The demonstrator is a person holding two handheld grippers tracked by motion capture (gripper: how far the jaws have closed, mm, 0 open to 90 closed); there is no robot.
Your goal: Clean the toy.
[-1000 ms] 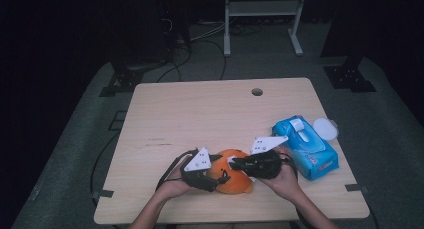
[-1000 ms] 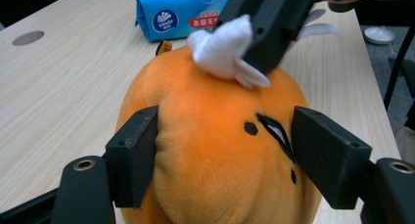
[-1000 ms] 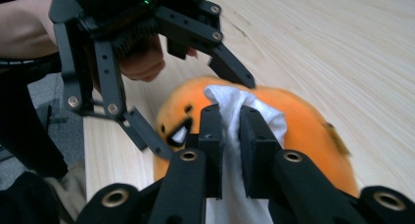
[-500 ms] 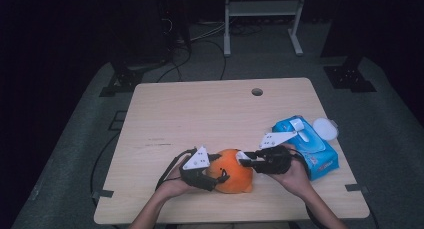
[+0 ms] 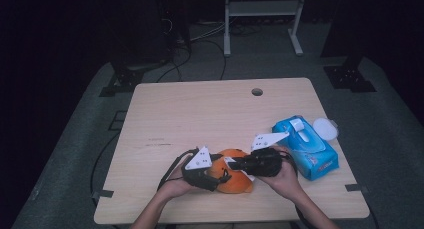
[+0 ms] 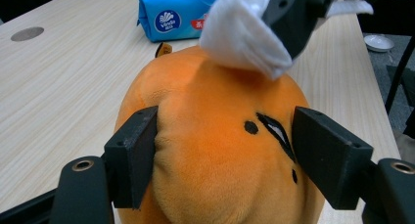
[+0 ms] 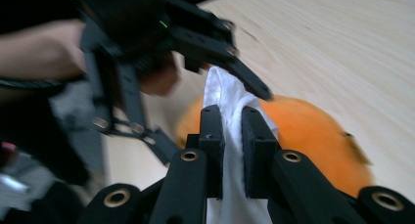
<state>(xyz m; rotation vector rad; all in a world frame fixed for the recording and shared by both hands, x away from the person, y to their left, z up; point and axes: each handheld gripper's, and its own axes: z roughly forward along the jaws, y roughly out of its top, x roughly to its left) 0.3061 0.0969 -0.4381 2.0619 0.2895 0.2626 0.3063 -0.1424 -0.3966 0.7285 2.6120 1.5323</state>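
since a second ago the right gripper (image 5: 231, 163) has swung back over the orange plush toy (image 6: 215, 150), its jaws just closing on a white tissue (image 7: 230, 136). left gripper (image 6: 222, 158) jaws clamp the toy's sides on the bench (image 5: 200, 114). blue tissue pack (image 5: 307, 146) lies well beyond the right jaws.

Round orange plush toy (image 5: 234, 175) sits at near edge of pale wooden table (image 5: 200, 114), between both grippers; blue plastic tissue pack (image 5: 306, 146) lies to its right.

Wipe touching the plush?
Touching. Left gripper view: the white wipe, clamped in the right tongs, presses on the orange plush.
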